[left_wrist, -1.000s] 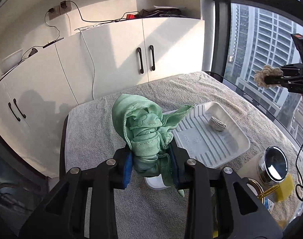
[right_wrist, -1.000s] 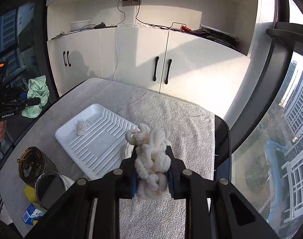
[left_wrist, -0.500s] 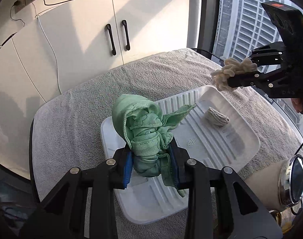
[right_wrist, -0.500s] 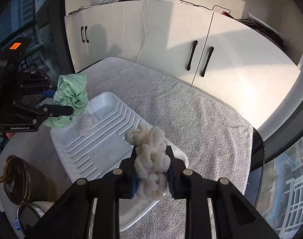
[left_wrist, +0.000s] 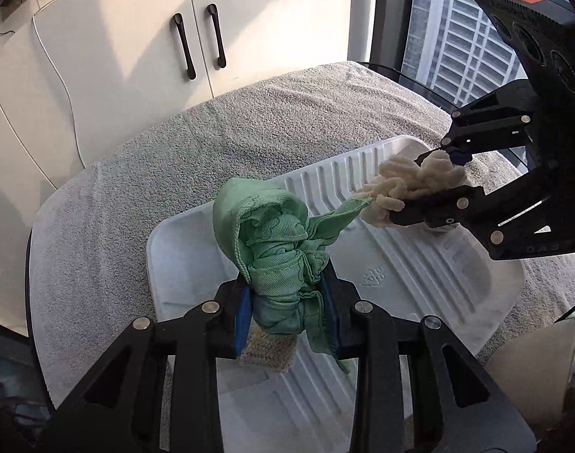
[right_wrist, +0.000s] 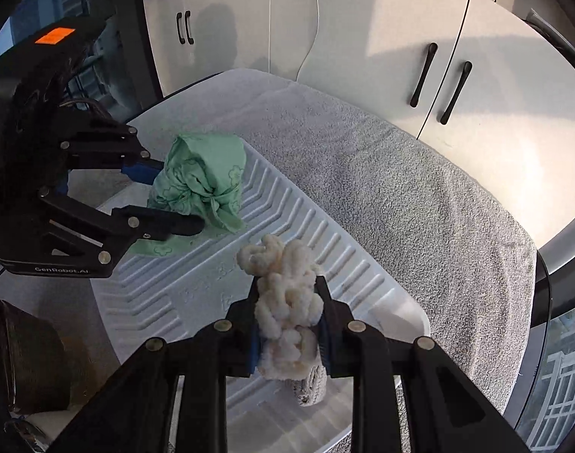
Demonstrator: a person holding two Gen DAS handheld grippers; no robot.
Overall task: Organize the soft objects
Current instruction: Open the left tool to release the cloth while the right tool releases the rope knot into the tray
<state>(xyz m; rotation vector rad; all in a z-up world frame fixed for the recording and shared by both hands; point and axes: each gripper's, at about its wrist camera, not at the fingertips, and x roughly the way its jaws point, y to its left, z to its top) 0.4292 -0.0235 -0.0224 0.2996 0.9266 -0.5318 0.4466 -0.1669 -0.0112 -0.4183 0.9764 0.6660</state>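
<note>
Left wrist view: left gripper clamped on a knotted green cloth, bundle standing up between the blue pads; one loose corner points toward the right gripper; cloth hangs over the near-left part of a white ribbed tray; a folded grey cloth shows just under the bundle, contact unclear; right gripper comes in from the right, fingers pinched on a cream chenille wad above the tray's far end; tray sits on a grey towel covering the table; white cabinets behind.

Right wrist view: wad gripped tight between the right fingers over the tray's near edge; a grey roll lies in the tray just below it; left gripper at left, closed on the green cloth over the tray's far-left end; dark tin at lower left, off the tray.
</note>
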